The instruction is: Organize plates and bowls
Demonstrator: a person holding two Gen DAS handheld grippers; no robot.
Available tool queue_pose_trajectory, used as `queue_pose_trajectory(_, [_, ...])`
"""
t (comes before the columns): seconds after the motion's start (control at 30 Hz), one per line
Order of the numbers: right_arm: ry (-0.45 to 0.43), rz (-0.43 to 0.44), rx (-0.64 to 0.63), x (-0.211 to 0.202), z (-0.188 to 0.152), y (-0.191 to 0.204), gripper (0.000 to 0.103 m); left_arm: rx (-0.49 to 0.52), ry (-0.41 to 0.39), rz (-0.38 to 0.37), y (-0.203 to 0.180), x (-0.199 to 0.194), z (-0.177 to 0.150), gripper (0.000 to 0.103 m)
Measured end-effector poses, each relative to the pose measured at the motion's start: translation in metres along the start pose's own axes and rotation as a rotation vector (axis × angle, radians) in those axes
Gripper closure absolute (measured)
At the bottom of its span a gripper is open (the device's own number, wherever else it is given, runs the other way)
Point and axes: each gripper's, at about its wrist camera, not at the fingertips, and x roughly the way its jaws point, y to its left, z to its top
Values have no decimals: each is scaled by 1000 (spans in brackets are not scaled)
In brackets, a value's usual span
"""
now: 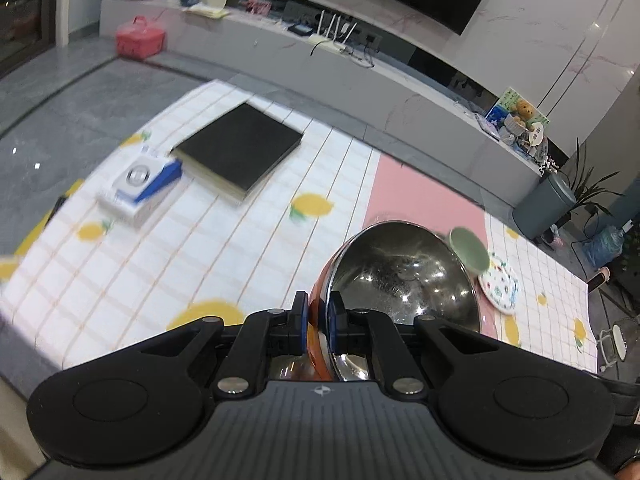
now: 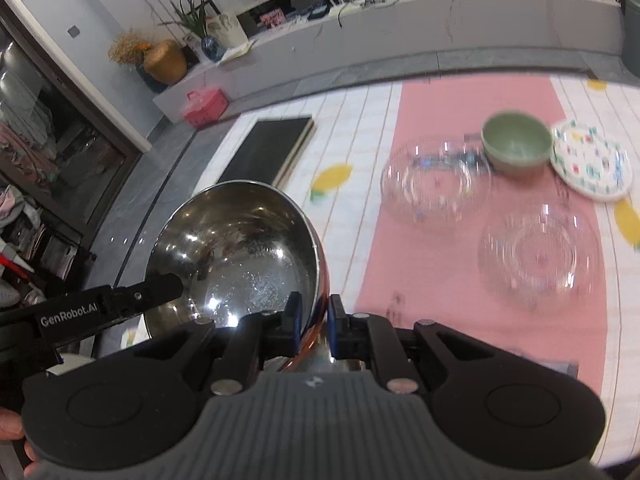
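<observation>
Both hands are carrying one steel bowl (image 2: 236,256) above the table — the carrying step of the tidy-up, by the look of it, with the set-down yet to come. The left gripper (image 1: 318,320) is clamped on the bowl's rim, one finger outside against the orange outer wall and one inside against the shiny metal; the right gripper (image 2: 312,320) pinches another part of the rim in the same way. From the right wrist view the left gripper's finger can be seen reaching over the far edge. The bowl is tilted, held off the checked cloth (image 1: 160,264), and has nothing in it. On the pink mat (image 2: 460,108) sit two clear glass dishes (image 2: 436,180) (image 2: 538,256), a green bowl (image 2: 516,144) and a patterned plate (image 2: 592,164) just beside it; all look empty, though the blur hides detail. The next move probably calls for both grippers to level the bowl and lower it together onto or beside the other dishes — glass lies close, so a gentle landing matters
</observation>
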Motion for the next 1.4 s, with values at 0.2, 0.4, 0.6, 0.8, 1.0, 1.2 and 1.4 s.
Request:
queue_pose_trajectory(0.2, [79, 1, 21, 15, -29, -7, 92, -46, 73, 19, 20, 8, -29, 92])
queue_pose_trajectory(0.4, [101, -32, 17, 27, -36, -8, 92, -78, 129, 34, 31, 20, -49, 94])
queue_pose_trajectory(0.6, [123, -44, 27, 34, -35, -13, 92, -90, 151, 49, 32, 27, -54, 94])
queue_pose_trajectory(0.8, [132, -62, 16, 41, -36, -11, 92, -90, 170, 65, 33, 35, -56, 95])
queue_pose_trajectory(1.0, [140, -75, 9, 48, -34, -11, 92, -79, 174, 82, 31, 39, -55, 96])
queue_pose_trajectory(1.2, [148, -87, 2, 54, -34, -11, 92, -72, 182, 95, 31, 43, -54, 96])
queue_pose_trajectory(1.4, [149, -93, -3, 56, -35, -11, 90, -66, 187, 105, 31, 46, -55, 95])
